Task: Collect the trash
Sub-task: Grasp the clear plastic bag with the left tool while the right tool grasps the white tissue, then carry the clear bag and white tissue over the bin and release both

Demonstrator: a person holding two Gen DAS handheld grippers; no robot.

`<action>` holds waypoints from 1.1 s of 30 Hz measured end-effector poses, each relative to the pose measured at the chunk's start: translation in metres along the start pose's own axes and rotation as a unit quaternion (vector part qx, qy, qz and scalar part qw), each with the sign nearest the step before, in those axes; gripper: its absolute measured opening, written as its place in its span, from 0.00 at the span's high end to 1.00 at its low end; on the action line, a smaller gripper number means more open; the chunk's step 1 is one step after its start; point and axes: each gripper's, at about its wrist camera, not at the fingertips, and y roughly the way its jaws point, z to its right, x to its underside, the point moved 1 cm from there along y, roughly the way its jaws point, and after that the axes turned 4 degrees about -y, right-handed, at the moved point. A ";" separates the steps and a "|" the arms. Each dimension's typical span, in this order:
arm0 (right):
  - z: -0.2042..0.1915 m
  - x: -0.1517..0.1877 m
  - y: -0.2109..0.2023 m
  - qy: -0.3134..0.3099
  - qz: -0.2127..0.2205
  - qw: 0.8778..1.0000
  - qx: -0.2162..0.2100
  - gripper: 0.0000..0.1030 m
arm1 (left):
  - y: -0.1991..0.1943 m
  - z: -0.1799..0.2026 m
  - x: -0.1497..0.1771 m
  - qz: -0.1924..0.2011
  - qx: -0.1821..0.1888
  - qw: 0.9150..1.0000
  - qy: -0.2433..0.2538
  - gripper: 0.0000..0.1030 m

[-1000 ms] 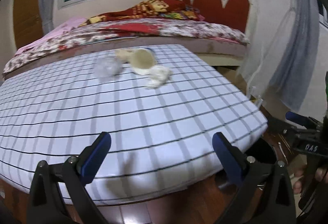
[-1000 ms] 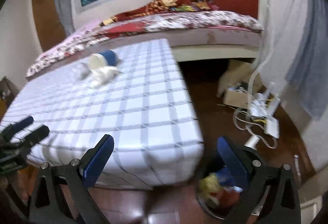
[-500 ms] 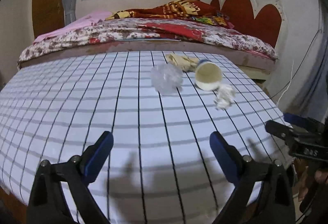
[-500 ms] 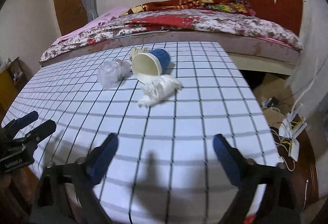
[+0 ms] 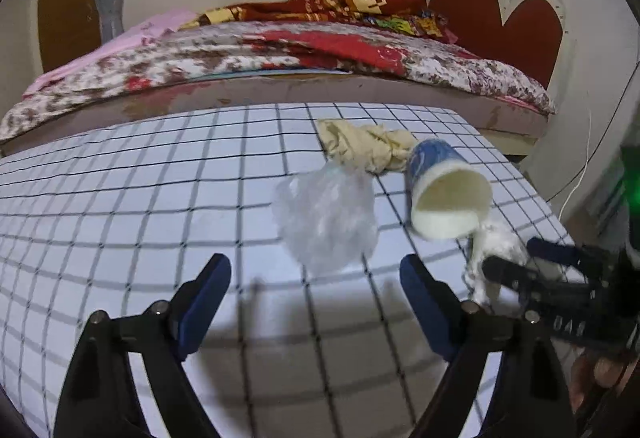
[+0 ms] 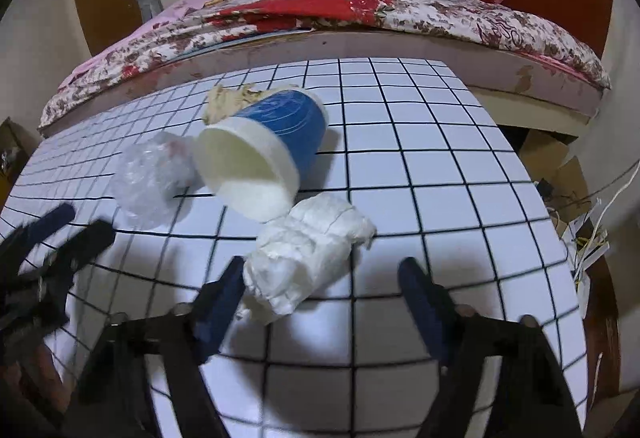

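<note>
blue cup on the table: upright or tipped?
Tipped. The blue cup lies on its side on the checked tablecloth, open mouth facing the camera; inside looks empty.

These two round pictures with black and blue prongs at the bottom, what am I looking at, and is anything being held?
No robot here: a person carries a hand-held claw in each hand, each with a wide-angle camera looking along its fingers. One picture is from the left claw, the other from the right claw.

On the checked table lie a tipped blue paper cup, a crumpled clear plastic bag, a white paper wad and a beige crumpled wrapper. A bed stands behind.

Nothing is held. Both claws have just been closing, the left towards the bag, the right around the wad, with the pads not yet pressing.
</note>
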 end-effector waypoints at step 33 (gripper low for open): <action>0.045 0.060 -0.116 -0.039 0.076 0.996 -0.027 0.78 | -0.079 0.036 0.034 0.051 0.009 0.997 0.056 0.61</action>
